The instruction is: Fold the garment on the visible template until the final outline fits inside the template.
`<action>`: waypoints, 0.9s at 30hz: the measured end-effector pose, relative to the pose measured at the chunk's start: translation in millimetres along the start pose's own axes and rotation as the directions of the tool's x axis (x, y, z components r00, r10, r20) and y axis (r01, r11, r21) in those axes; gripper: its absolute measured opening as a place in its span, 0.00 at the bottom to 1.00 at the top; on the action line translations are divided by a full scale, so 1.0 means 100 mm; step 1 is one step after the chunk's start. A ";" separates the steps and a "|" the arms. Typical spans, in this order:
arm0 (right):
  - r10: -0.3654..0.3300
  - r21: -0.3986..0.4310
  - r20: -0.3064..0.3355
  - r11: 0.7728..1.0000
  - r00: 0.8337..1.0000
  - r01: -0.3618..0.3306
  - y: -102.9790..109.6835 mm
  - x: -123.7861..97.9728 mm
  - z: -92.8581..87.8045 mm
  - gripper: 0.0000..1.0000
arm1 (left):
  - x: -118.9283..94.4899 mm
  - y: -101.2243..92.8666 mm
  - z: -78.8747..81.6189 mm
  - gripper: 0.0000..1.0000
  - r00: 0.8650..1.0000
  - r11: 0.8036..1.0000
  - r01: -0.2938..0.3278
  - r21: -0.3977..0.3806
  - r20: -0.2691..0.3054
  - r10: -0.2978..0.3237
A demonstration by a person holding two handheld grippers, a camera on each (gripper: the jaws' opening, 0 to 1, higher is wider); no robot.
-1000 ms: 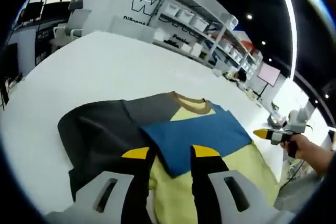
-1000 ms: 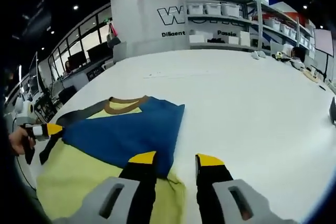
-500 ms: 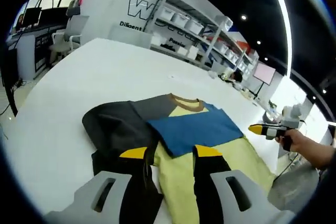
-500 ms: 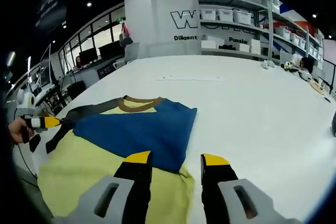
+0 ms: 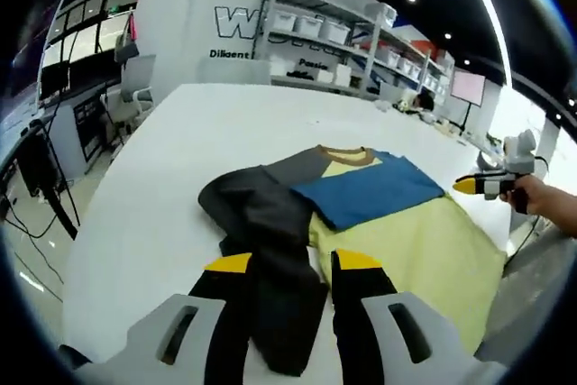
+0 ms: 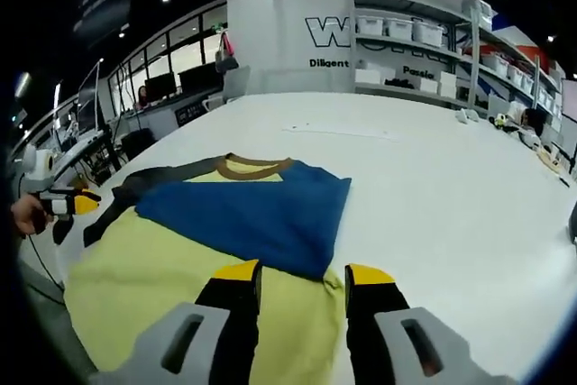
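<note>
since a second ago both your grippers have pulled back, so more of the white table (image 5: 171, 151) shows around the shirt (image 6: 180, 268), which lies flat with its blue sleeve folded across the yellow body and dark sleeve spread out. your left gripper (image 5: 291, 264) hangs over the dark sleeve (image 5: 270, 223), jaws apart, nothing held. your right gripper (image 6: 304, 273) hovers over the yellow hem, jaws likewise apart.

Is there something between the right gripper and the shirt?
Nothing visible. The right gripper is open just above the shirt, with only bare cloth and white table ahead of its jaws.
</note>
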State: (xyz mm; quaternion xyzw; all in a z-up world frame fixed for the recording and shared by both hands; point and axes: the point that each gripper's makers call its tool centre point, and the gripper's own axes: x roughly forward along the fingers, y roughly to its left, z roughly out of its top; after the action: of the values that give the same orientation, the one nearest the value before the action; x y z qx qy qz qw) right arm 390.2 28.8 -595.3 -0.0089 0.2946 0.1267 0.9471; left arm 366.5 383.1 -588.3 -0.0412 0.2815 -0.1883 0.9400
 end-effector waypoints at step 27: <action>0.025 -0.063 0.037 0.998 0.999 -0.022 0.17 -0.12 -0.02 0.32 | -0.10 0.28 -0.41 0.15 0.992 0.993 -0.108 0.049 -0.065 0.111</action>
State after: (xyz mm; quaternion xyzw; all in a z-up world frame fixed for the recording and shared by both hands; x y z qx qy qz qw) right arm 375.9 41.9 -589.1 -0.0328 0.2725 0.1472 0.9503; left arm 346.0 414.0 -622.6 0.0022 0.3107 -0.1442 0.9395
